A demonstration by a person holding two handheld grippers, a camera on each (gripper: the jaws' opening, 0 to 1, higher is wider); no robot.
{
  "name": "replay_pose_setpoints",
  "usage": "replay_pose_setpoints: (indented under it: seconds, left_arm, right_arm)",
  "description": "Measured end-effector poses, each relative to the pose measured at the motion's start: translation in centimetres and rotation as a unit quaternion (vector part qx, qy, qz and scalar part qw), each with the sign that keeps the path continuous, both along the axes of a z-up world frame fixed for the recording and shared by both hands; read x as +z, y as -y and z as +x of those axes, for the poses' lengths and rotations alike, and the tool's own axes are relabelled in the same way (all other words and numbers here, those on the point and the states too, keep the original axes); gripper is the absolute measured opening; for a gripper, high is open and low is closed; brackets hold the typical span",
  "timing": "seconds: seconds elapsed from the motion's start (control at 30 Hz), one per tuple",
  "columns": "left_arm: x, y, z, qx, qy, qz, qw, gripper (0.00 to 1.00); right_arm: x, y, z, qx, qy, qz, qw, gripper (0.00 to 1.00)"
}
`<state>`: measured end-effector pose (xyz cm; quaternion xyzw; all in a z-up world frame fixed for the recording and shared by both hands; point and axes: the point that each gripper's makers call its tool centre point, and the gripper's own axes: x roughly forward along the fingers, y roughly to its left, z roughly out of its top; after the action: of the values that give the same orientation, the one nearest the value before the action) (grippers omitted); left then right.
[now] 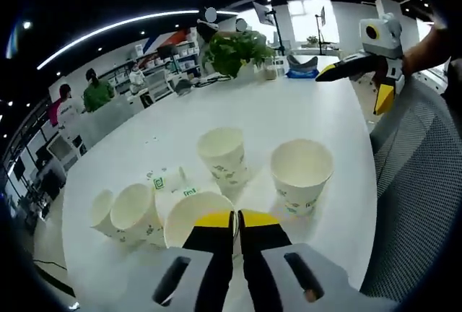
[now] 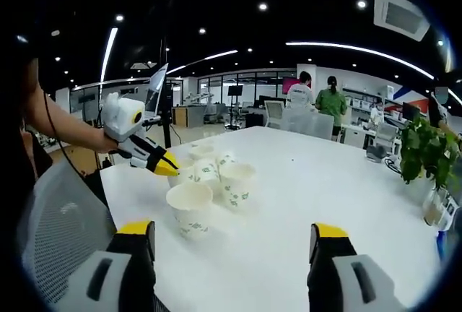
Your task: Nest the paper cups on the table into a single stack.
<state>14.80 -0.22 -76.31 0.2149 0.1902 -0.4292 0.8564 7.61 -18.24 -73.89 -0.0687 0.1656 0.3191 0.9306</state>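
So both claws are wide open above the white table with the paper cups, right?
Not quite. The right claw is wide open in the right gripper view, but the left claw is shut in the left gripper view, above the paper cups on the white table.

Your paper cups [image 1: 301, 175] were white with small green printed marks on their sides, and they sat on a plain white table [image 1: 289, 113]. Both your grippers wore yellow tips on black jaws, on grey bodies (left gripper [image 1: 236, 219], right gripper [image 2: 234, 240]). The potted plant [image 1: 234, 50] was leafy green, and the chair mesh [image 2: 61, 214] was grey.
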Motion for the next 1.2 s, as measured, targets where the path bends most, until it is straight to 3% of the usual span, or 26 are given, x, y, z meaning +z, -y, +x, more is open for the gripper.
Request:
replay_pose_setpoints:
  seconds: [0.37,0.6,0.8,1.03,1.2]
  left_arm:
    - [3.8,-0.4,-1.1,0.014,0.02,-0.012,0.9996,0.0]
    - [7.8,1.5,-2.1,-0.012,0.037,-0.031,0.9988,0.0]
    - [11.1,4.3,-3.2,-0.053,0.053,-0.042,0.9963,0.0]
    - [11.1,7.0,-4.7,-0.1,0.066,-0.018,0.9926,0.0]
    - [9.4,7.9,-5.3,-0.113,0.048,-0.011,0.9924,0.0]
  right_arm:
    - [-0.1,-0.4,-0.2,0.011,0.0,-0.008,0.9999,0.89]
    - [0.1,-0.3,-0.1,0.006,0.004,-0.005,1.0,0.89]
    - [0.2,0.1,0.1,-0.001,0.006,-0.001,1.0,0.89]
    - [0.3,0.2,0.1,-0.005,0.008,0.001,1.0,0.89]
    - [0.4,0.1,0.0,-0.006,0.008,0.001,0.9999,0.89]
